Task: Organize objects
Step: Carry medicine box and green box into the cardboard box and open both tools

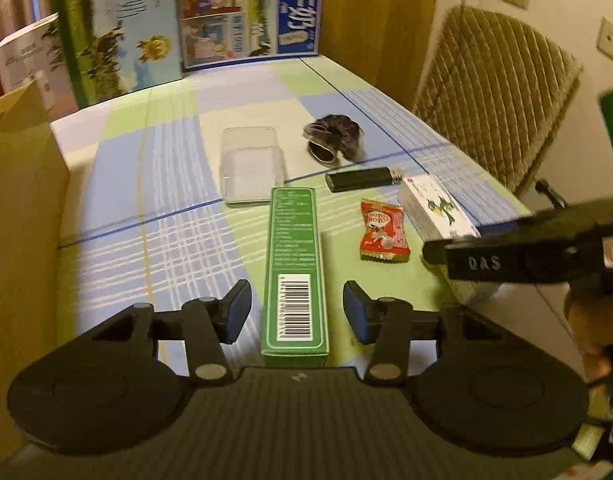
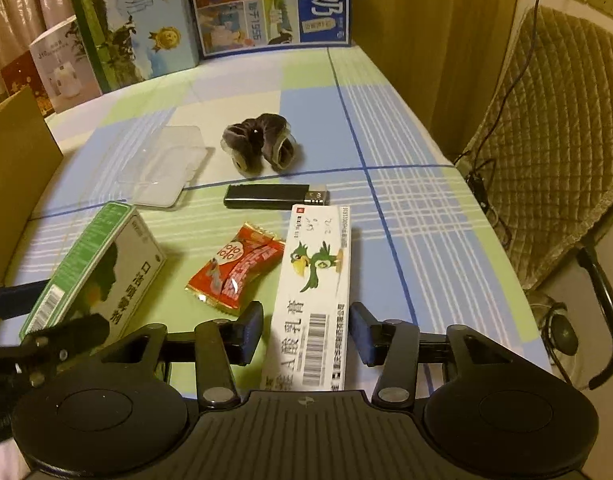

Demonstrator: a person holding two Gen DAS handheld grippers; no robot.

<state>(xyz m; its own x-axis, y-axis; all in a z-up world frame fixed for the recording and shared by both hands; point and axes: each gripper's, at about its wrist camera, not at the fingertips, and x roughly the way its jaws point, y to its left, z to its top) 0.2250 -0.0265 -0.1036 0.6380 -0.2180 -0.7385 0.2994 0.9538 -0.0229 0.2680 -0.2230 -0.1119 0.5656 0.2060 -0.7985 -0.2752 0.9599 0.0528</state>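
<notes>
We list first what is cut off or unclear: the green box (image 1: 296, 276) runs under the left gripper's body at its near end in the left wrist view, and the white box with the parrot print (image 2: 318, 296) does the same under the right gripper's body in the right wrist view; a brown cardboard wall (image 1: 22, 240) is cropped at the left edge; small print on both boxes is unreadable. The left gripper (image 1: 297, 312) is spread wide, its blue pads standing clear on either side of the green box at lower centre, holding nothing. The right gripper (image 2: 306, 330) is likewise parted, pads flanking the white box without touching it that we can see. A hand (image 1: 590, 328) is partly visible at the right edge, blurred. Also on the checked tablecloth (image 2: 426, 240): a red snack packet (image 2: 234, 268) between the two boxes, a black lighter (image 2: 274, 197) at mid-frame, a clear plastic case (image 2: 162, 168) to its upper left, a dark scrunchie (image 2: 258, 144) above. Milk cartons (image 2: 266, 4) stand along the top; a quilted chair (image 2: 554, 140) is at right.
</notes>
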